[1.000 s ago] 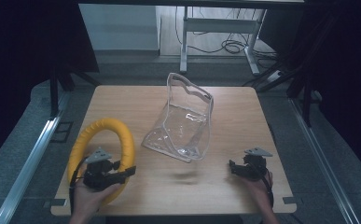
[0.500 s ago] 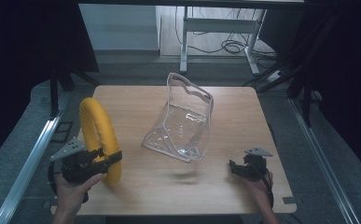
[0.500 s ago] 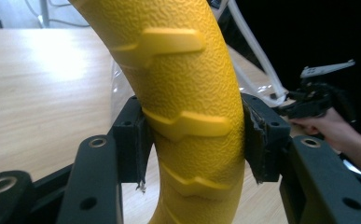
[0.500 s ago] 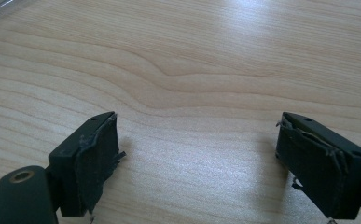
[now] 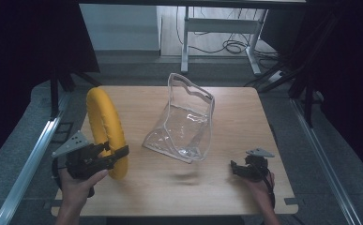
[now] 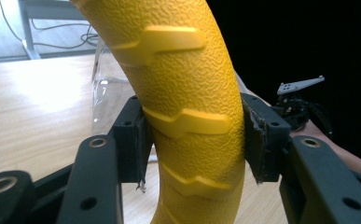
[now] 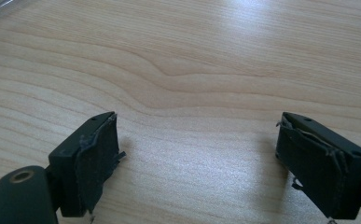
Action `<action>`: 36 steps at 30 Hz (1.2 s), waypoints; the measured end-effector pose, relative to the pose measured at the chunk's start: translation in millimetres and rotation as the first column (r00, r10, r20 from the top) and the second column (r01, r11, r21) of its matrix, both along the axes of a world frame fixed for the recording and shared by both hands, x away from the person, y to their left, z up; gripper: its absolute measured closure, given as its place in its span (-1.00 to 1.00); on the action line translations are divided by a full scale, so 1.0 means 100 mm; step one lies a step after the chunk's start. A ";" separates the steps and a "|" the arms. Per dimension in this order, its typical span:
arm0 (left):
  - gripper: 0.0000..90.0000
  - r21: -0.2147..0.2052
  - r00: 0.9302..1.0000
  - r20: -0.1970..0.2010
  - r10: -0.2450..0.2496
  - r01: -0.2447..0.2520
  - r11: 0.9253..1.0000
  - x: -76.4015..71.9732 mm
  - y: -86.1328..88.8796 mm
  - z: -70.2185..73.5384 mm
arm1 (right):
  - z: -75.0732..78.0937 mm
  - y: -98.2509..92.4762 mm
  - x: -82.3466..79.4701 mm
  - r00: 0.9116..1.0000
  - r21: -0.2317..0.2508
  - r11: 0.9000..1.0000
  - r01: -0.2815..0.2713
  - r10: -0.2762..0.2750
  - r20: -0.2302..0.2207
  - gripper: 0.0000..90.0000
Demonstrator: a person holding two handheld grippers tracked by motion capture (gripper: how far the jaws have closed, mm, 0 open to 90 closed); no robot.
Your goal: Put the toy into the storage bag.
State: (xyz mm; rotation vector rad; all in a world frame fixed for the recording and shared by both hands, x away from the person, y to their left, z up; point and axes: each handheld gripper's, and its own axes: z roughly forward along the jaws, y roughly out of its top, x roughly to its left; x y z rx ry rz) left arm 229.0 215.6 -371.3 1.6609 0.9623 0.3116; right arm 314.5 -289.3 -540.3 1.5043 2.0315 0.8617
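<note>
Yellow ring (image 5: 105, 129), upright left of clear pouch (image 5: 184, 124), clamped in my left gripper (image 5: 116, 153); keep grip firm. Right gripper (image 5: 235, 168) gaping, empty.

no readable text, labels, brands or numbers anywhere

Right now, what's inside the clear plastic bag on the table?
The clear plastic bag looks empty: through its walls only the wooden table shows. Glare and folds near its bottom could hide something small.
</note>
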 end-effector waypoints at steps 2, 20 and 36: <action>0.08 -0.001 1.000 0.006 -0.006 0.006 1.000 0.00 -0.01 0.02 | 0.00 0.00 0.00 1.000 0.001 1.000 0.001 -0.001 0.000 -0.71; 0.08 0.008 0.996 0.058 -0.065 0.064 0.998 0.17 -0.21 0.24 | 0.00 0.00 0.00 1.000 -0.004 1.000 0.001 -0.001 0.000 -0.71; 0.07 -0.063 0.990 0.087 -0.111 0.116 0.991 0.34 -0.33 0.44 | 0.00 0.00 0.00 1.000 -0.005 1.000 0.003 -0.003 -0.001 -0.71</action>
